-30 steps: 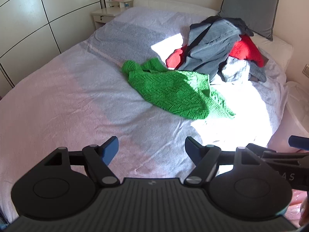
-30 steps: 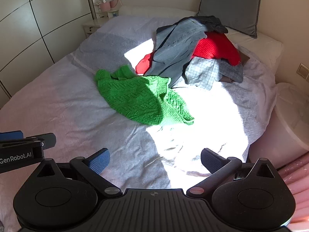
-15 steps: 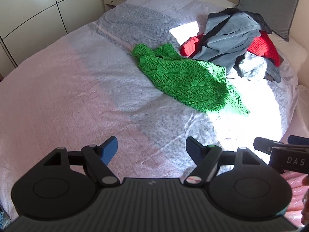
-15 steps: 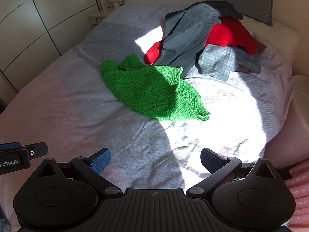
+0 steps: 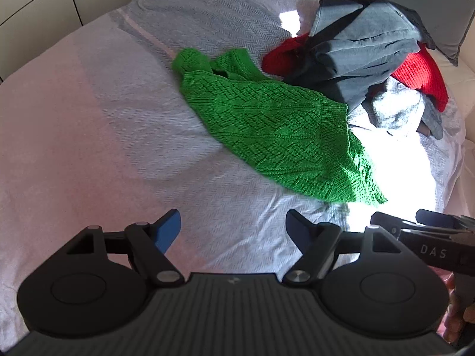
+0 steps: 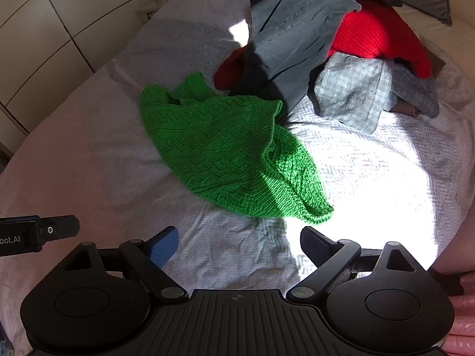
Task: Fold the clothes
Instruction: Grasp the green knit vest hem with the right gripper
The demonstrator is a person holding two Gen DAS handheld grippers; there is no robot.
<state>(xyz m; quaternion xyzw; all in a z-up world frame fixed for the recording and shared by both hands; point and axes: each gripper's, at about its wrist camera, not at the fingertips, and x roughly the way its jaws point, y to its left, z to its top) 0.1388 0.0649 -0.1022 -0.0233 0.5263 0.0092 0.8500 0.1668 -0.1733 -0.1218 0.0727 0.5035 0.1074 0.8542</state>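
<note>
Only the left wrist view shows fingers [image 5: 455,317] gripping the handle, while both views have drawn closer than a second ago to the green knit sweater [image 6: 234,154] lying on the bed [image 6: 371,172], left hand-held gripper [image 5: 233,227] spread, right hand-held gripper [image 6: 239,240] closing on nothing.

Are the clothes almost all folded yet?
Not yet, nothing looks folded. The green sweater lies rumpled on the bed, and the pile of grey and red clothes behind it is a heap. Both tongs, left and right, hold nothing; the right one's jaws are closing. Everything is left.
</note>
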